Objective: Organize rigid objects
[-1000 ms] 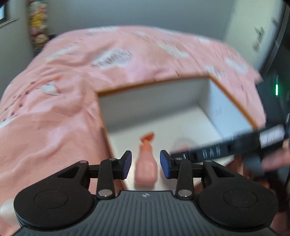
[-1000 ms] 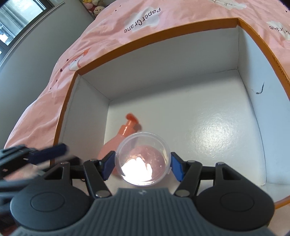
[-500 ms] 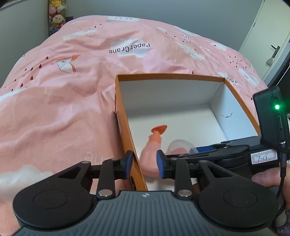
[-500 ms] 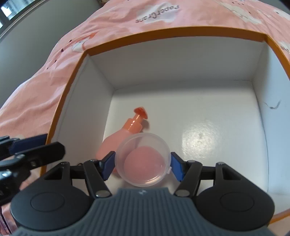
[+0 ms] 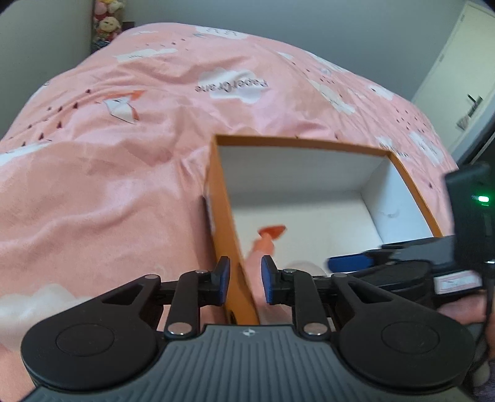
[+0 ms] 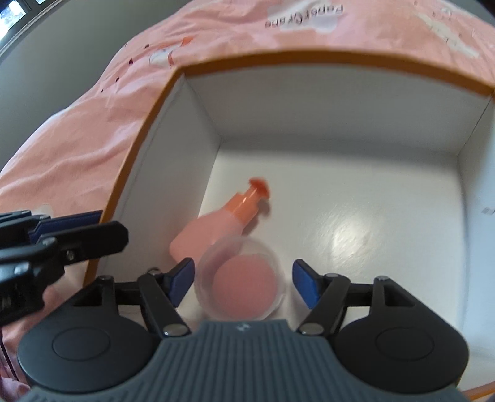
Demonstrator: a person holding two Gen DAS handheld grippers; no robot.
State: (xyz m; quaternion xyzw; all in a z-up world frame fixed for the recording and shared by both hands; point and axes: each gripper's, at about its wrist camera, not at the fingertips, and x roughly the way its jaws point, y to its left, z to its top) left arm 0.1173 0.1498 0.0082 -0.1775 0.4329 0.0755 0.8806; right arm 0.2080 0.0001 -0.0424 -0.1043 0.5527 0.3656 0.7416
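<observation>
An orange box with a white inside lies open on the bed. A pink pump bottle rests on its side on the box floor by the left wall. Beside it stands a clear cup with a pink bottom. My right gripper straddles the cup; its jaws are opening and both pads stand just clear of the rim. My left gripper hovers shut over the box's left wall, and the pads do not pinch it. The bottle shows past that wall. The left gripper's fingers show at the left edge.
A pink bedspread with cloud prints surrounds the box. Stuffed toys sit in the far left corner and a door stands at the right. A hand holds the right gripper. White box floor lies right of the cup.
The right jaws have spread off the cup, which now stands low on the box floor beside the bottle. The left gripper has shifted left from inside the box to its left wall and closed.
</observation>
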